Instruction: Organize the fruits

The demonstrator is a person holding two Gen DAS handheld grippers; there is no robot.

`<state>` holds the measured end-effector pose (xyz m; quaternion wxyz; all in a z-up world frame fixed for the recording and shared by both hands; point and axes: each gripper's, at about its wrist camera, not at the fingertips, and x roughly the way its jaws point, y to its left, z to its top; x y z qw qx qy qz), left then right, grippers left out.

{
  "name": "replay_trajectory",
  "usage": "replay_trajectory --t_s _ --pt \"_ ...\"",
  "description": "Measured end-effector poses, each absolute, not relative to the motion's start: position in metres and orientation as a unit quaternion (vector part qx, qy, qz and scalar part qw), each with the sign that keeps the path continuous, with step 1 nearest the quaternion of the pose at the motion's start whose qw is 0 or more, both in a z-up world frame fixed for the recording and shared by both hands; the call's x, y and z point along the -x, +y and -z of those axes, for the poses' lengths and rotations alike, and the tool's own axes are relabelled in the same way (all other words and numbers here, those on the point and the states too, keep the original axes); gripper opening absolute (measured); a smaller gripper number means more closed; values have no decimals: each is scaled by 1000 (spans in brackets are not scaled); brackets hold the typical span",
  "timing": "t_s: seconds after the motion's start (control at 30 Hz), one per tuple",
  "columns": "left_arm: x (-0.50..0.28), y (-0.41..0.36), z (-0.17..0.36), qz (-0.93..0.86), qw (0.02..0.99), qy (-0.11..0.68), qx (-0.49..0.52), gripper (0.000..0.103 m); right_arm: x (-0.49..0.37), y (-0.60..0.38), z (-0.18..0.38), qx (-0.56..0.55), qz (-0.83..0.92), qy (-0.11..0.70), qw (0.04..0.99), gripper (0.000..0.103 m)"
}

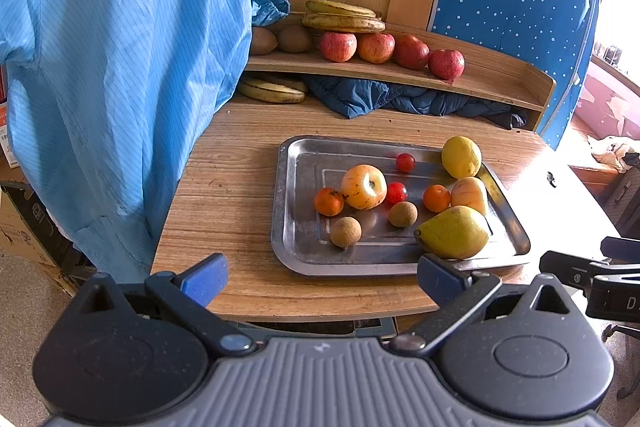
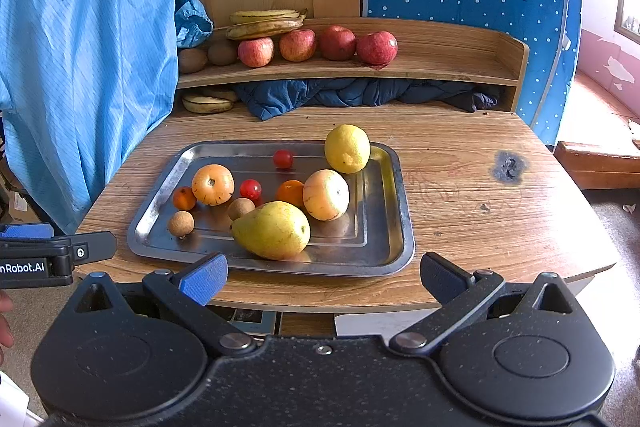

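A steel tray [image 1: 294, 247] [image 2: 384, 251] on the wooden table holds a green-yellow pear [image 1: 454, 231] [image 2: 274, 230], a lemon [image 1: 461, 157] [image 2: 347, 148], two pale orange round fruits [image 1: 364, 186] [image 2: 326, 194], two small oranges [image 1: 329, 201] [image 2: 184, 197], two cherry tomatoes [image 1: 405, 162] [image 2: 283, 159] and two brown longans [image 1: 345, 232] [image 2: 181, 223]. My left gripper [image 1: 322, 281] stands open at the table's near edge, in front of the tray. My right gripper [image 2: 324, 279] is open too, just short of the pear. Both hold nothing.
A wooden shelf [image 1: 500, 83] [image 2: 440, 67] at the back carries red apples [image 1: 338, 46] [image 2: 256, 51], bananas [image 1: 342, 22] [image 2: 264, 27] and kiwis [image 2: 192, 59]. Dark blue cloth [image 2: 340, 93] lies under it. A blue garment [image 1: 112, 67] hangs at the left.
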<state>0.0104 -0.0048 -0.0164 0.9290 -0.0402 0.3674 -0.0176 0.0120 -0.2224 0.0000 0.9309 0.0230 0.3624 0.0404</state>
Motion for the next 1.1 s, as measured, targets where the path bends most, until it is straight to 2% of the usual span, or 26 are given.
replay_trajectory --t_s 1.1 --pt "-19 -9 16 9 922 386 22 102 -14 -220 3 -26 -24 368 929 102"
